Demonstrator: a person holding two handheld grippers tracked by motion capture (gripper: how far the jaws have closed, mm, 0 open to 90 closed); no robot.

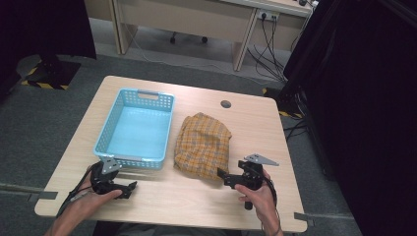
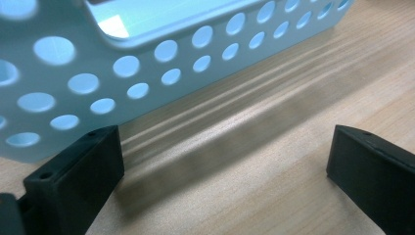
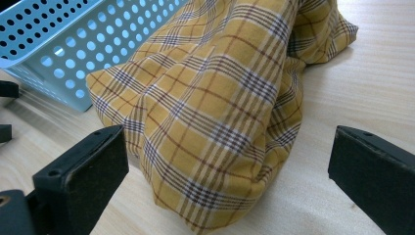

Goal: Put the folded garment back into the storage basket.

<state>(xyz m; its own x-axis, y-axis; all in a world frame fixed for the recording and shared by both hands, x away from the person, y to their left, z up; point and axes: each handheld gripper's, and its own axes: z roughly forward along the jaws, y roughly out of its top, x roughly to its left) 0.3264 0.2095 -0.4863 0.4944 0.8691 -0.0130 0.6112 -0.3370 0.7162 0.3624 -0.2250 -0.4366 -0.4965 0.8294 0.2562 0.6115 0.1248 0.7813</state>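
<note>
A crumpled yellow plaid cloth (image 1: 202, 143) lies on the wooden table (image 1: 255, 128), just right of a light blue perforated basket (image 1: 147, 96) with nothing inside it. My left gripper (image 1: 129, 190) rests near the table's front left, by the basket's near wall (image 2: 147, 63). Its jaws are wide open over bare wood in the left gripper view (image 2: 222, 142). My right gripper (image 1: 223, 178) is at the front right and points at the cloth's near edge. It stands open (image 3: 225, 139), the cloth (image 3: 210, 98) just ahead of its jaws and not held.
A round cable hole (image 1: 225, 104) sits near the table's far edge. Behind the table are a pale desk (image 1: 187, 19) and floor cables (image 1: 268, 49). A black curtain (image 1: 364, 98) runs along the right. The left gripper's jaws (image 3: 6, 90) show beside the basket (image 3: 54, 54).
</note>
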